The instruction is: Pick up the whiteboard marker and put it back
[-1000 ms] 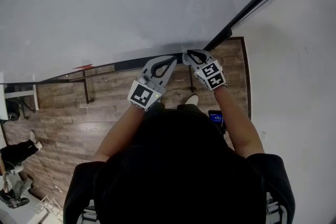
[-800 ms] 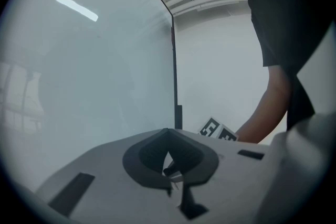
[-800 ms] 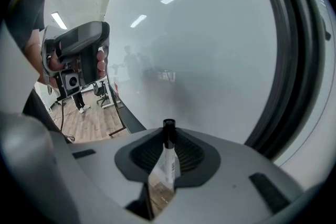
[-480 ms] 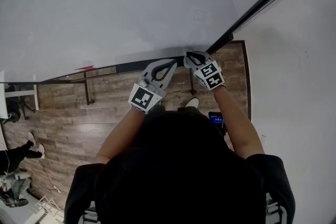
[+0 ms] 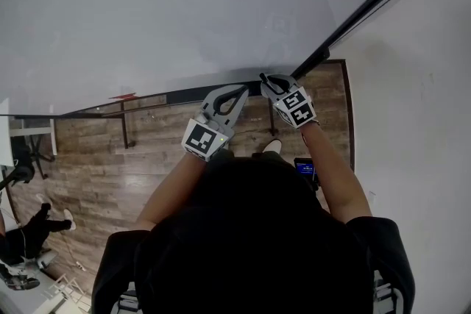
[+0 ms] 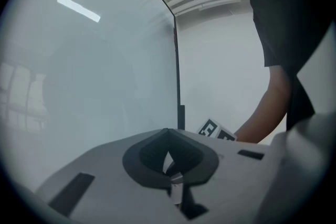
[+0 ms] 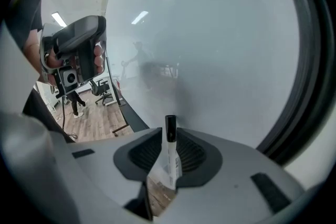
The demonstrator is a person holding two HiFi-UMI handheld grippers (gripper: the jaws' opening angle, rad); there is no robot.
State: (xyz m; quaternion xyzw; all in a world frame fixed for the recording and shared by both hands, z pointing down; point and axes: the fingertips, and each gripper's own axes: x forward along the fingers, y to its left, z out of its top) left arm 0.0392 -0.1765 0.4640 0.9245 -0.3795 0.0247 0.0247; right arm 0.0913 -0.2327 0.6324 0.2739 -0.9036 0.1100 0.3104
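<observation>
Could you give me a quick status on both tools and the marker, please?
Right tool shut on the marker, black end toward the whiteboard. Left tool shut, empty. Nothing blocking in view.

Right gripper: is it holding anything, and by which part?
The right gripper grips a whiteboard marker by its white barrel; the black cap sticks out beyond the jaws.

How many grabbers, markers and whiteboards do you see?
Grippers: 2 (left gripper, right gripper)
Whiteboard marker: 1, in the right gripper's fingers
Whiteboard: 1
Total: 4
</observation>
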